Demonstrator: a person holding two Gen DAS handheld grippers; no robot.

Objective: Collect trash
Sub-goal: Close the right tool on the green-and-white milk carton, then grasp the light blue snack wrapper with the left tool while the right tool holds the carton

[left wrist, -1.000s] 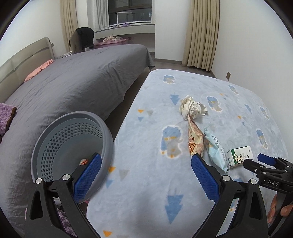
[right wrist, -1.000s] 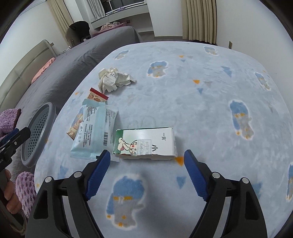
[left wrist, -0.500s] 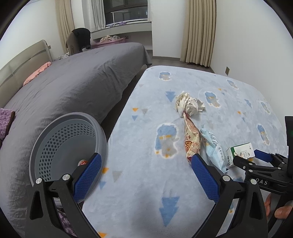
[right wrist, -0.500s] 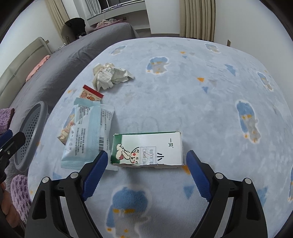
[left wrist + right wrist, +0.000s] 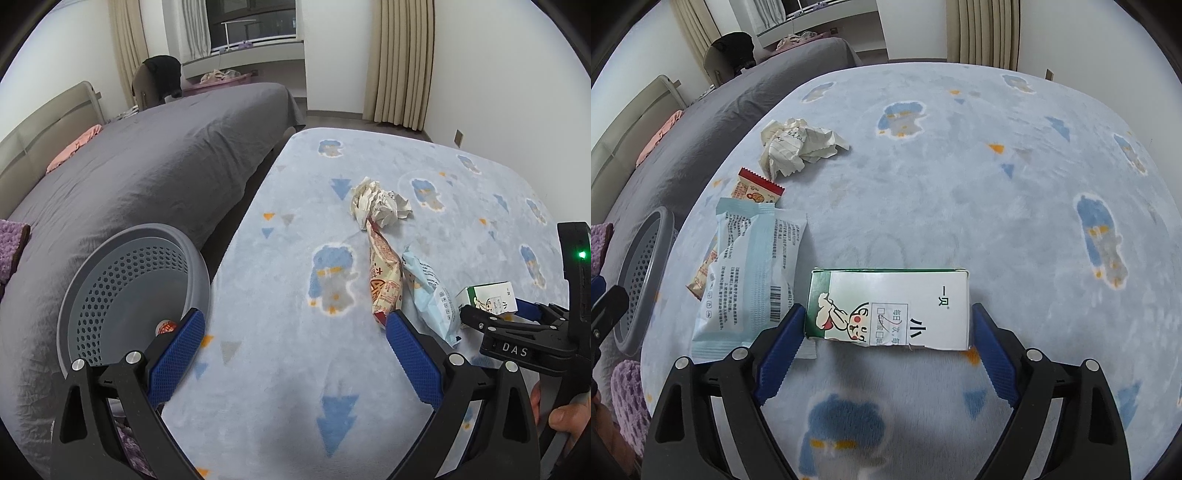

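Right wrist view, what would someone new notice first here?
The white and green carton lying flat on the blue blanket, framed by the open right tool. Left of it lie a pale blue wrapper, a red snack wrapper and crumpled paper. The grey basket sits at the blanket's left edge.

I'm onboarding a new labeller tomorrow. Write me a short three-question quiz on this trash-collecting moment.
1. True or false: the right gripper has its jaws on either side of the white-and-green cardboard box.
2. Which item lies farthest from the grippers: A) crumpled ball of lined paper, B) pale blue plastic wrapper, C) the box?
3. Fill in: the grey perforated plastic basket sits beside the left gripper, whose jaws are ____.

Key: 1 true; 2 A; 3 open.
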